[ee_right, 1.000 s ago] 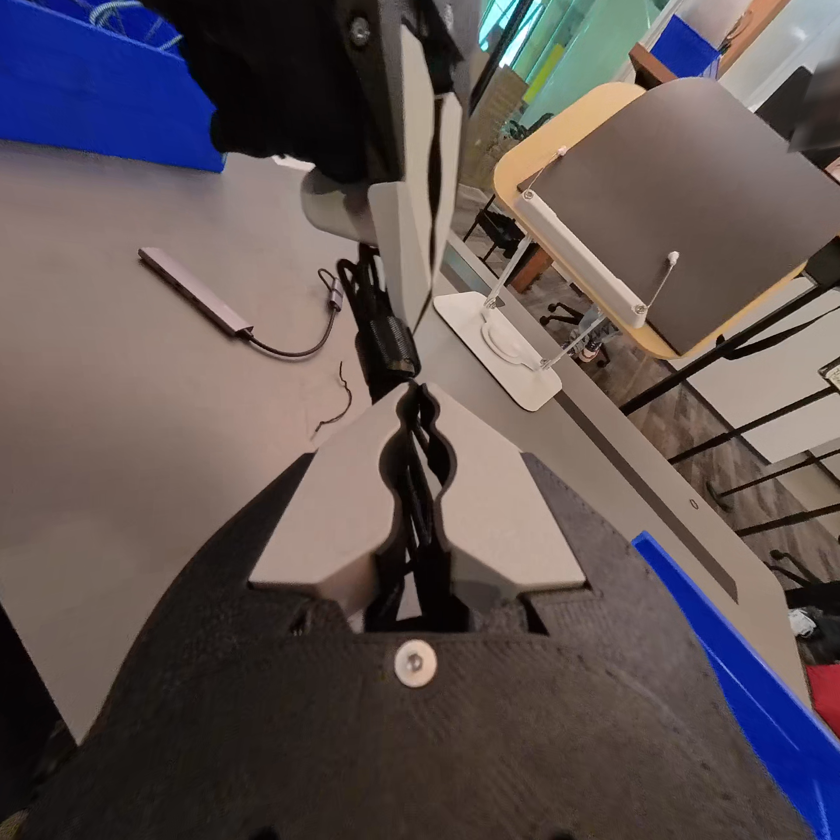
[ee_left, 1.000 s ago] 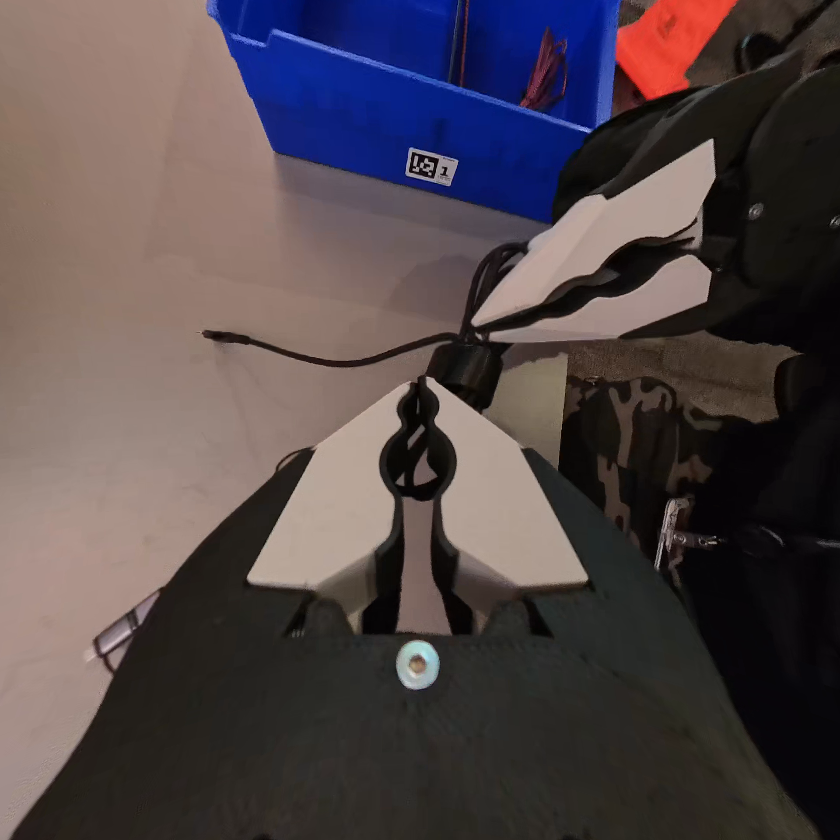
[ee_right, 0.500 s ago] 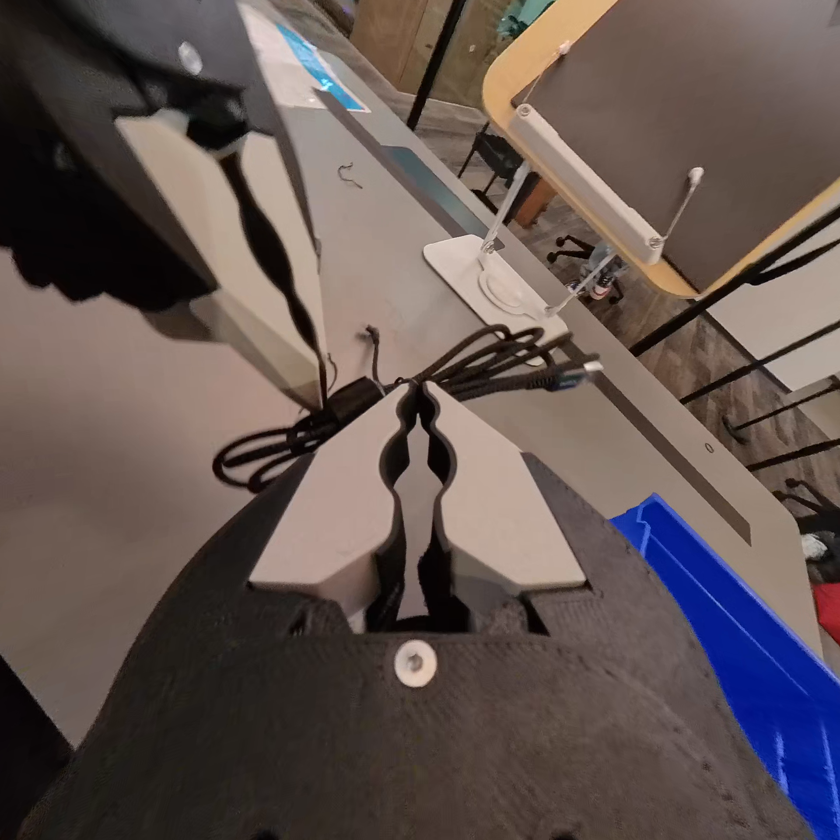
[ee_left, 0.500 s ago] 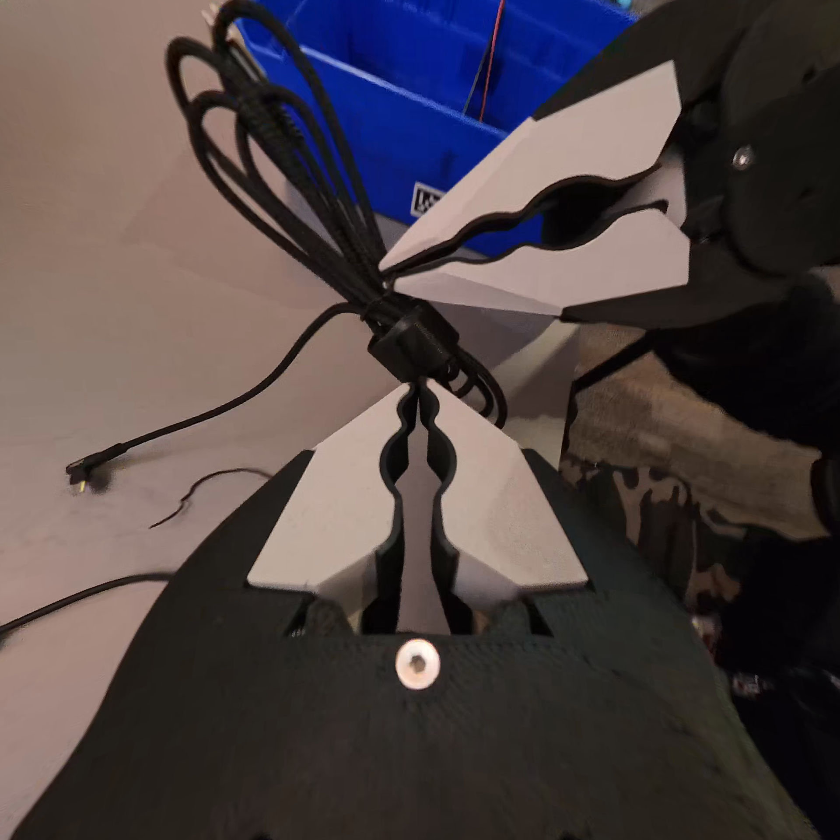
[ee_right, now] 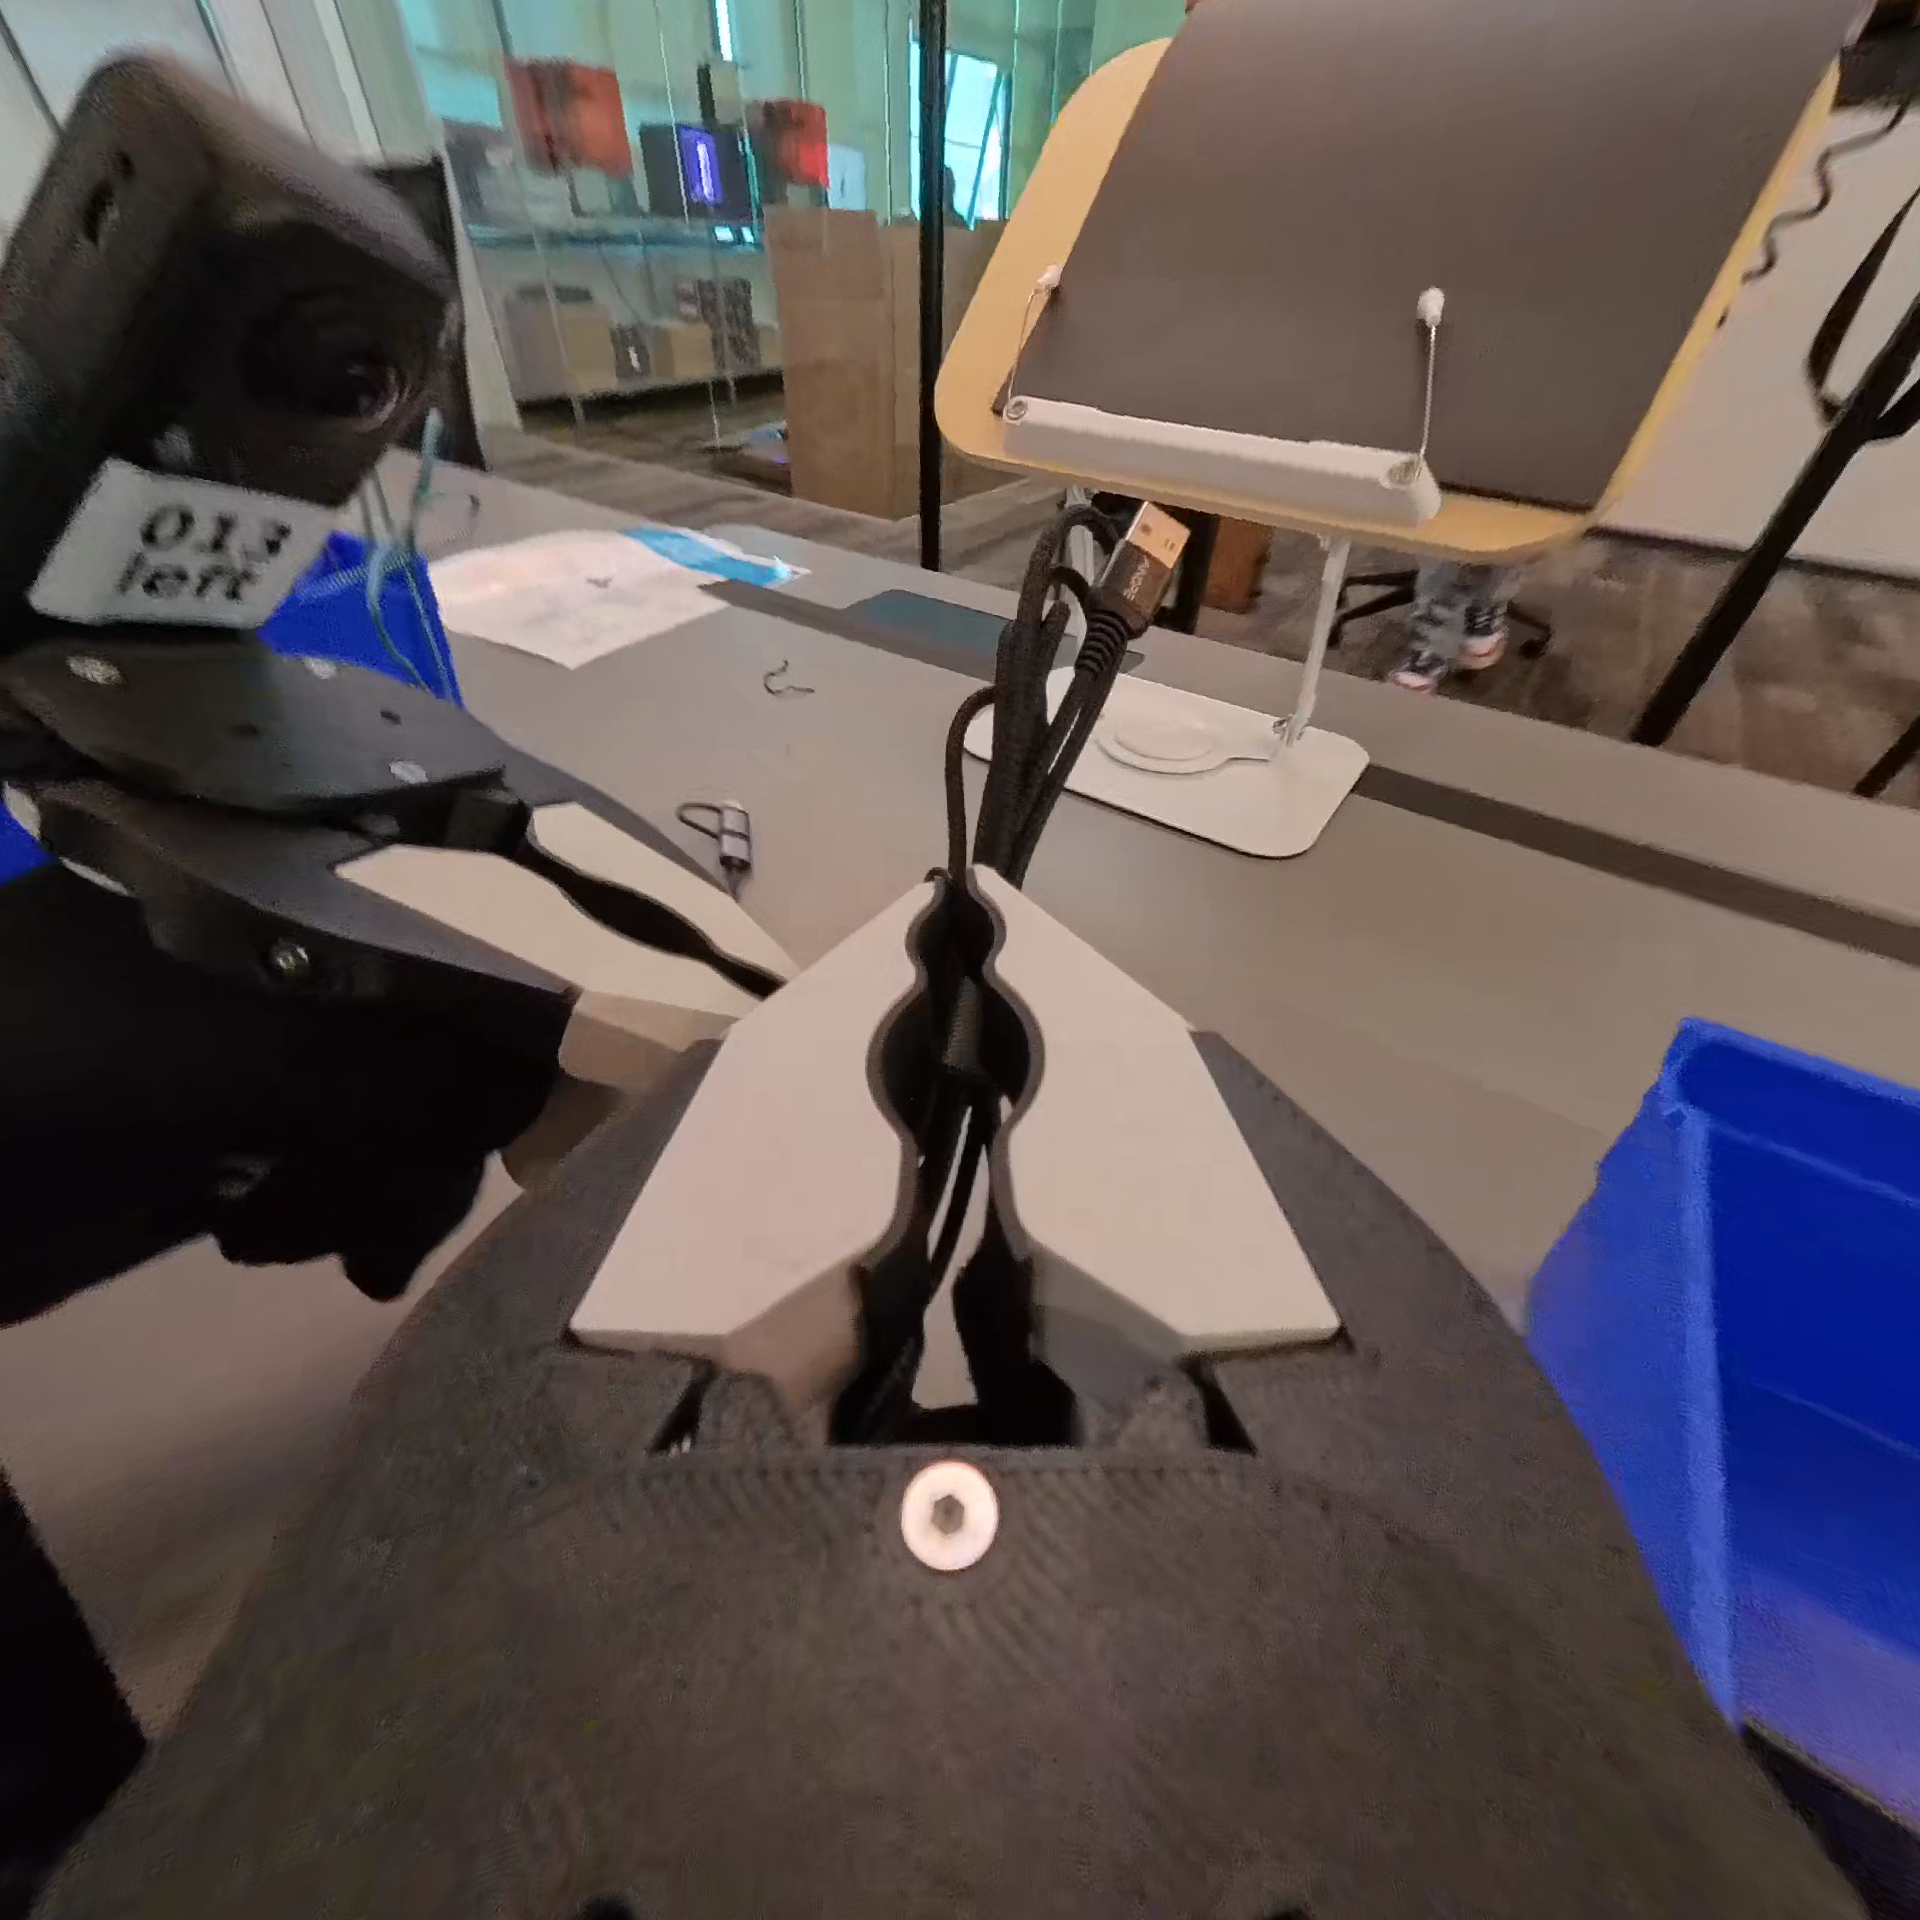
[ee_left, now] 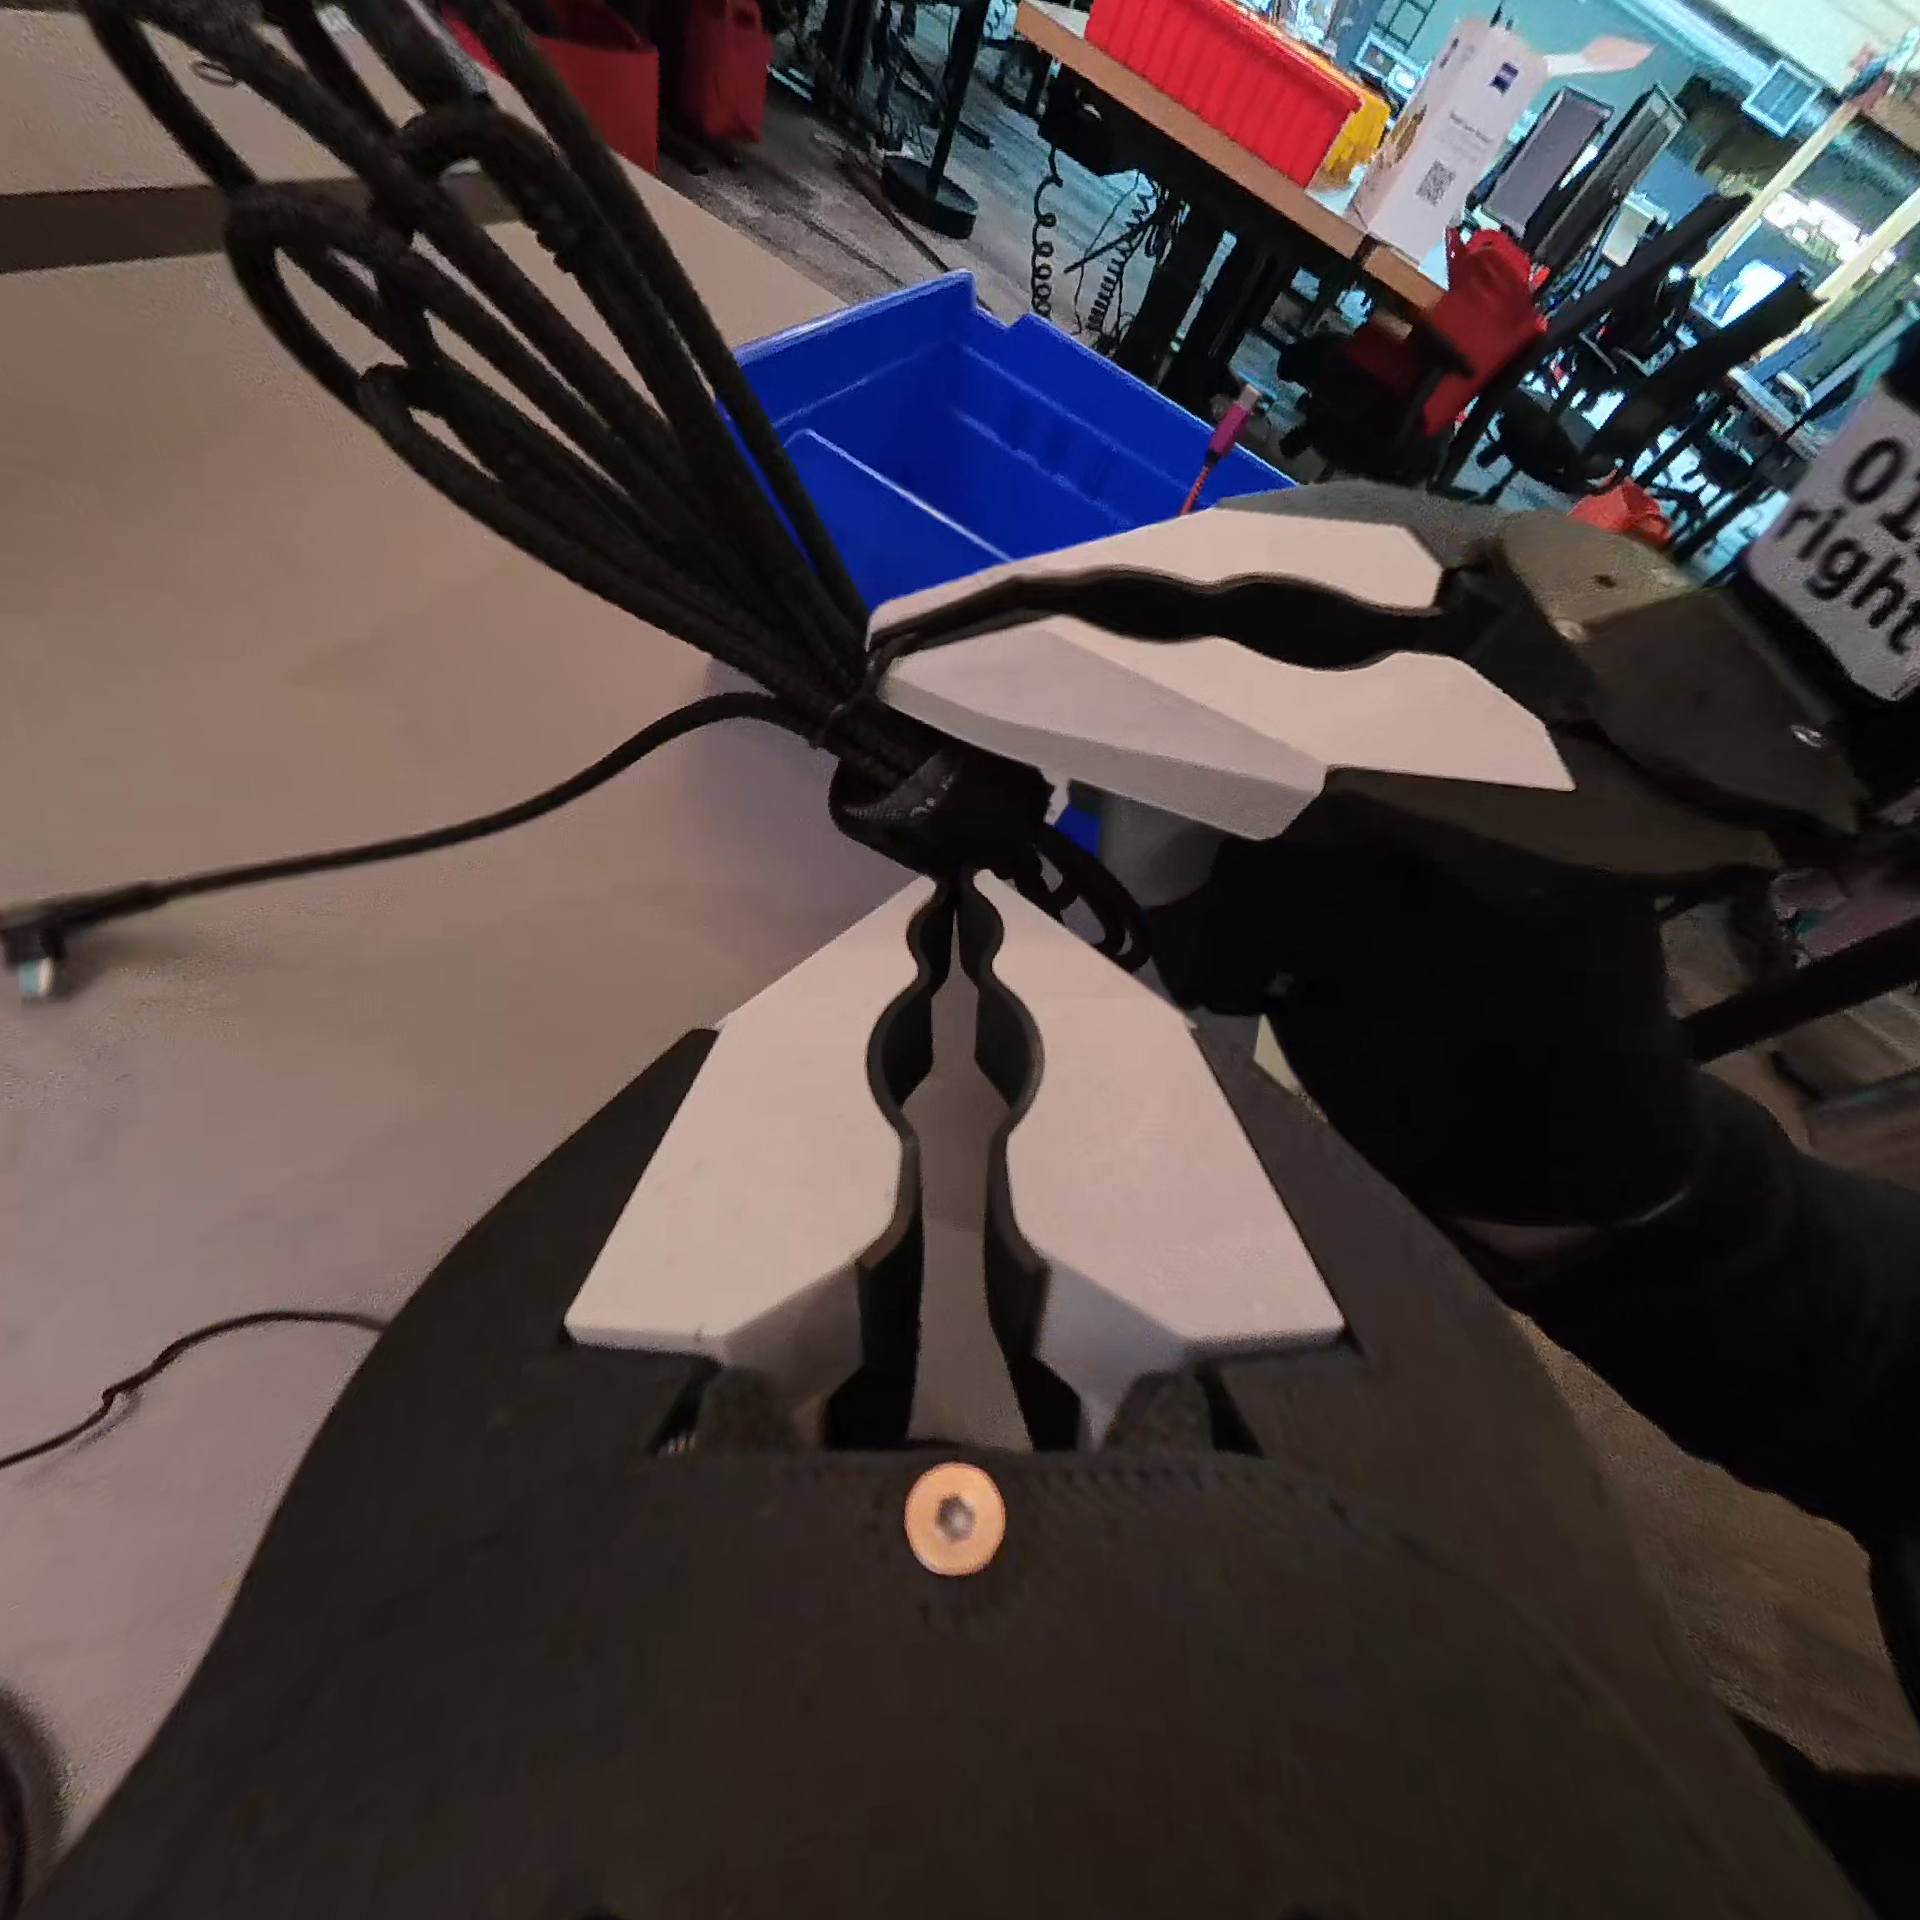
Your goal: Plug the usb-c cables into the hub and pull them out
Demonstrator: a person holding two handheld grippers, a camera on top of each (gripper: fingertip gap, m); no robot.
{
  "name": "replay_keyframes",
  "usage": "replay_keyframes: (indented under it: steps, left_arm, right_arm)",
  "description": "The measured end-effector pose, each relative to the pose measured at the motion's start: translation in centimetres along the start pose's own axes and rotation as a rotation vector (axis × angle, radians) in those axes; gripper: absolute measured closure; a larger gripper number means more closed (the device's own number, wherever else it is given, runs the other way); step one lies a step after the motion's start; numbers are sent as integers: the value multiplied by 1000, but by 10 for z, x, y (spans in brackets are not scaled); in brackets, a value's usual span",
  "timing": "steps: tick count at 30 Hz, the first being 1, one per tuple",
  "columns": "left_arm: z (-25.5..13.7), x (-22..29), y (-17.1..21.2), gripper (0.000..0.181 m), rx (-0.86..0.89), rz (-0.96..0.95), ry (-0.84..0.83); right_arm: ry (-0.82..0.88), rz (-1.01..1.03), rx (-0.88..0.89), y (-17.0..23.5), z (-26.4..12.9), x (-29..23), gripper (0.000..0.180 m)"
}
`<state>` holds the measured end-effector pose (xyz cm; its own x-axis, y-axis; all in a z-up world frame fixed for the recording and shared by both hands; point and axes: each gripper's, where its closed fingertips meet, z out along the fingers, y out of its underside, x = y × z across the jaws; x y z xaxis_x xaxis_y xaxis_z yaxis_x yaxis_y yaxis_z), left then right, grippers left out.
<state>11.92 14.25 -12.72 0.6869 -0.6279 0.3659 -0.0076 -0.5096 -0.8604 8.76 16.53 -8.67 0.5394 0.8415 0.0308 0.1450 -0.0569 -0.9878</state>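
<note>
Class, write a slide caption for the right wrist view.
Right gripper clamps a bundled black cable above the grey table.

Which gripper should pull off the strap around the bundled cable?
Probably the left gripper. Its shut tips sit right at the black strap, perhaps already pinching it. The right gripper is shut on the cable bundle, so it is busy holding.

Cable bundle [ee_left: 582, 416]: black braided cloth sheath, matt
Gripper fingers [ee_left: 769, 1174]: smooth grey plastic
Gripper body [ee_right: 935, 1714]: rough, ridged black plastic
Bin [ee_left: 966, 447]: glossy blue plastic
Table [ee_left: 260, 644]: smooth, matt
</note>
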Motion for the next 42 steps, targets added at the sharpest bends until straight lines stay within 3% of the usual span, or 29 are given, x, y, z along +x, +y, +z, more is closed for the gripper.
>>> replay_keyframes:
  steps: [4, 8, 10, 14, 17, 25, 29, 33, 34, 36, 38, 41, 42]
  left_arm:
    - [7, 1, 1, 181, 21, -29, 21]
    - [12, 3, 9, 181, -18, 0, 34]
    - [5, -2, 7, 171, -23, 38, 7]
    - [-24, -16, -16, 149, -33, 262, -113]
    - [-41, -13, -51, 148, -68, 497, -131]
    - [-34, -29, -80, 144, -363, 815, -134]
    - [-11, -34, -75, 146, -504, 757, 19]
    - [11, -35, -25, 113, -852, 484, 217]
    - [15, -36, -12, 98, -938, 398, 251]
    - [20, -35, 9, 94, -1068, 272, 325]
    - [17, -20, 30, 99, -1196, 125, 446]
    - [21, -9, 47, 155, -1265, 90, 522]
    - [25, -8, 46, 155, -1238, 115, 519]
  right_arm:
    - [-47, 124, 22, 4, -2, 8, 180]
    - [-16, -31, -70, 12, -4, 8, 180]
    - [-29, -31, -71, 10, -6, 9, 180]
    - [-17, -67, -87, 12, -6, 14, 180]
    - [-26, -78, -102, 15, -5, 12, 180]
    - [-72, -96, -110, 21, -4, 3, 180]
    - [-105, -262, -150, 27, -3, -15, 180]
    - [-91, -445, -186, 33, 0, -33, 180]
    - [-84, -482, -194, 35, 1, -37, 180]
    - [-84, -524, -199, 36, 2, -44, 180]
    - [-73, -566, -207, 37, 2, -47, 180]
    - [-73, -595, -215, 39, 1, -49, 180]
    - [-68, -601, -228, 41, 1, -47, 180]
